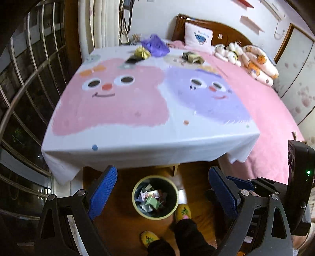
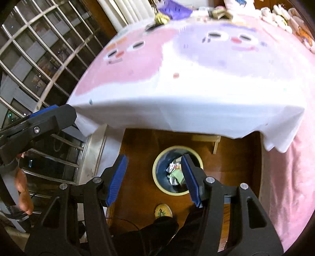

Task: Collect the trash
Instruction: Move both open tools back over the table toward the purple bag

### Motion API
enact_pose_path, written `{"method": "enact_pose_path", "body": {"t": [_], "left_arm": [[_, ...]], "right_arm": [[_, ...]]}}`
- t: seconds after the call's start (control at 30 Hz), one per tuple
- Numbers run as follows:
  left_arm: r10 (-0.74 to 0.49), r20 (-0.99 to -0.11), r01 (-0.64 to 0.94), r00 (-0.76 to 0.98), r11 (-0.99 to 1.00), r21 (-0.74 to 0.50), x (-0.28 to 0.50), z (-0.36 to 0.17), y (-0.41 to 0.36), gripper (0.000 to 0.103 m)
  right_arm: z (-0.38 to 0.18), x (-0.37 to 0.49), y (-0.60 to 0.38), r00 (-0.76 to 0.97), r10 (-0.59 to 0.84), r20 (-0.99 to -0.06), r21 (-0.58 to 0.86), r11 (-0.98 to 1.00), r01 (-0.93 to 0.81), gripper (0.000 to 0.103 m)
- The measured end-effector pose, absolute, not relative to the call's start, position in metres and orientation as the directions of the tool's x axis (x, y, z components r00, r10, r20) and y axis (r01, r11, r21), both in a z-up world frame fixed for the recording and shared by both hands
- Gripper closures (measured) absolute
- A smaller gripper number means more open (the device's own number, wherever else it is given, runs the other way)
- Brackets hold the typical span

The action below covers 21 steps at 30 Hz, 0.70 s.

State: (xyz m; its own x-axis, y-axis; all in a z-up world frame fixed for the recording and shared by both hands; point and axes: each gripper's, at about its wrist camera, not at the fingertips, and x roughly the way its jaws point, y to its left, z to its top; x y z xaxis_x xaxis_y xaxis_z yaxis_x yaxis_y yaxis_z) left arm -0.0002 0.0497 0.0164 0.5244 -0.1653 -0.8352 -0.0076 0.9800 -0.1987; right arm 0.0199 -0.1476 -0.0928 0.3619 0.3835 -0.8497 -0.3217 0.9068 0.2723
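Below both open tongs (image 1: pixel 161 189), trash (image 1: pixel 151 198) fills the floor bin (image 1: pixel 137 206).

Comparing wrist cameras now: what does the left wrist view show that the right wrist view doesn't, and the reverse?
Only the left wrist view: the dark wooden headboard, the white square pillow, and both yellow slippers.

Only the right wrist view: a bare hand at the left edge, beside the left gripper's black finger.

Both: the round cream-rimmed trash bin holding wrappers on the wooden floor, the cartoon-face tablecloth, the crumpled purple bag, and open, empty jaws.
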Motion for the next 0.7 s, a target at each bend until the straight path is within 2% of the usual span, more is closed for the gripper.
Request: {"method": "enact_pose_path", "body": {"t": [0.37, 0.7], "left_arm": [[-0.204, -0.797, 0.065, 0.568, 0.977, -0.203, 0.003, 0.088, 0.063, 0.008], [-0.166, -0.750, 0.065, 0.640, 0.985, -0.163, 0.032, 0.124, 0.084, 0.008]], "right_arm": [[-0.009, 0.026, -0.147, 0.457, 0.337, -0.823, 0.205, 0.927, -0.314, 0.048], [0.032, 0.050, -0.142, 0.557, 0.318, -0.767, 0.177, 0.940, -0.292, 0.048]]}}
